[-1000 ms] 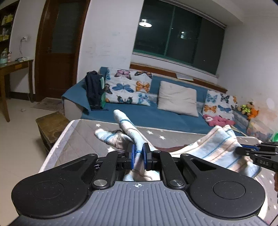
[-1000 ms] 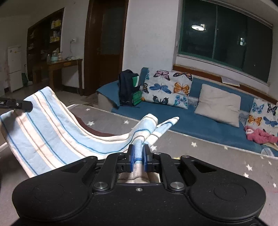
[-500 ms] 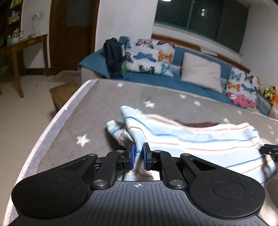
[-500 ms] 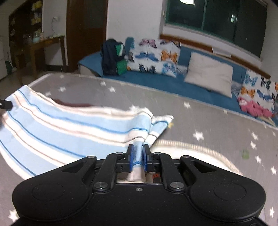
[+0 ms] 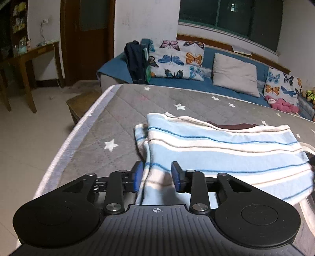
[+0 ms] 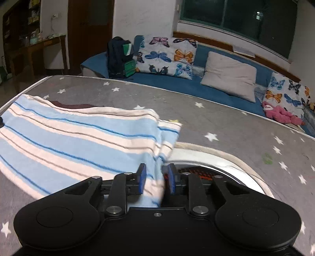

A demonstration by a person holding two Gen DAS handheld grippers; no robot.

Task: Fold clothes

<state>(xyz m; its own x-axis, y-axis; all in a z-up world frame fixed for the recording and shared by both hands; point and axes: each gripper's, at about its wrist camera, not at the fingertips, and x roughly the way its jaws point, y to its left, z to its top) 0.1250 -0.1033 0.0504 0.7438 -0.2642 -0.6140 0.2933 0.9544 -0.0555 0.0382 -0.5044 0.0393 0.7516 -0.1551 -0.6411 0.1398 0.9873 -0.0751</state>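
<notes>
Grey star-print mattress [image 5: 126, 110] fills the foreground. At 12 o'clock beyond it, blue sofa [image 5: 177, 83] against the wall. On the sofa: dark backpack [image 5: 135, 61] at 11 o'clock, butterfly cushion [image 5: 175, 59] just beside it, plain grey cushion [image 5: 235, 74] at 1 o'clock, second butterfly cushion [image 5: 281, 87] and pink soft toy [image 5: 281, 104] at 2 o'clock. Wooden door [image 5: 86, 39] and wooden table [image 5: 29, 59] at 10 o'clock. Dark window [image 5: 226, 17] above the sofa.

Garment: soft, fuzzy blue-and-cream striped cloth garment [image 5: 226, 151], matt.
Bed: grey star-printed quilted bed cover [image 5: 126, 112], matt fabric.
Tool: left black plastic tool [image 5: 156, 176], matt body, shiny metal screws, blue pads [image 5: 137, 176].
</notes>
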